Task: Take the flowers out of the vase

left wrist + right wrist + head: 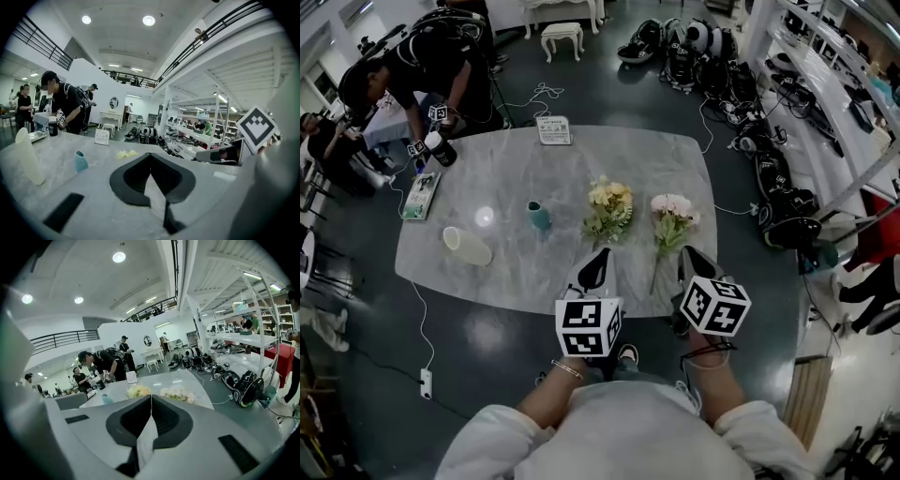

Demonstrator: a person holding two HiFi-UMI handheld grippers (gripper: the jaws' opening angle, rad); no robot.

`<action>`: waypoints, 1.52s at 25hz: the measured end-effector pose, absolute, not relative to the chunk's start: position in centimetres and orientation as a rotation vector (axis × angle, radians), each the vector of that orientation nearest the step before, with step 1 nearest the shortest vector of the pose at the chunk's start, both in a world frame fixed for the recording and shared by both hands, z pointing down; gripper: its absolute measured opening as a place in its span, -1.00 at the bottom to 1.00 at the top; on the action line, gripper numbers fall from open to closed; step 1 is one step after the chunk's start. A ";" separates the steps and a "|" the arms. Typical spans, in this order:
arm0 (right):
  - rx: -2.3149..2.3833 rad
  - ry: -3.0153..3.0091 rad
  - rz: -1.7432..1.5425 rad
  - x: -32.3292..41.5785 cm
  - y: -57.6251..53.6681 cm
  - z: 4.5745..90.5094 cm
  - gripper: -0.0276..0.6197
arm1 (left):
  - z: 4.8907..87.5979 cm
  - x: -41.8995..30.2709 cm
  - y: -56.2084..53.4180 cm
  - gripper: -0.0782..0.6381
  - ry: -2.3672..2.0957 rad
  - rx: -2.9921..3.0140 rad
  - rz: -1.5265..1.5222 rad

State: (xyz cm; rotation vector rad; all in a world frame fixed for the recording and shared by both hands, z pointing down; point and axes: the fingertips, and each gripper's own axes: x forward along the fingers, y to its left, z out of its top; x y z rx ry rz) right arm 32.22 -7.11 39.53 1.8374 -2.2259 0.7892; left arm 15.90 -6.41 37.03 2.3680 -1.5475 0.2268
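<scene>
the small teal vase [539,216] stands upright near the middle of the grey table [487,159], and no stems rise from it. both bunches lie flat on the tabletop at its 3 o'clock side: the yellow flowers [609,208] just beside it and the pink flowers [673,220] further out the same way, apart from each other. their heads point to 12 o'clock and their stems trail towards 6 o'clock, towards the person. that probably reflects being drawn out by the stems and laid down with those ends nearest. the left gripper [597,267] sits over the table's 6 o'clock edge, below the yellow bunch. the right gripper [697,264] is at about 5 o'clock, below the pink one. in each gripper's own view the jaws meet in a closed seam with nothing pinched between them, so neither tool carries anything. both grippers point forward over the table, not down at the flowers, so the removal looks done. a pale cylinder [467,247] rests at the vase's 8 o'clock, and a placard [553,129] stands at the 12 o'clock edge.
</scene>
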 end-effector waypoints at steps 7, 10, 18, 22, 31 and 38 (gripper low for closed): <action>1.844 -2.230 0.799 32.0 -6.5 39.4 -0.89 | 36.1 15.7 -6.4 -0.76 -1.566 2.384 0.236; 1.843 -2.236 0.821 31.9 -6.3 39.4 -0.89 | 36.2 15.7 -6.3 -0.76 -1.562 2.384 0.247; 1.893 -2.254 0.744 29.7 -5.1 36.7 -0.90 | 34.9 15.0 -5.2 -0.76 -1.517 2.444 0.236; 1.958 -2.240 0.722 28.0 -2.5 35.7 -0.89 | 34.1 13.5 -3.3 -0.76 -1.469 2.505 0.230; 2.004 -2.165 0.717 22.6 3.0 37.1 -0.89 | 34.7 9.2 0.4 -0.76 -1.361 2.552 0.255; 2.047 -2.131 0.701 19.4 5.5 37.3 -0.89 | 35.2 6.4 2.3 -0.76 -1.307 2.574 0.274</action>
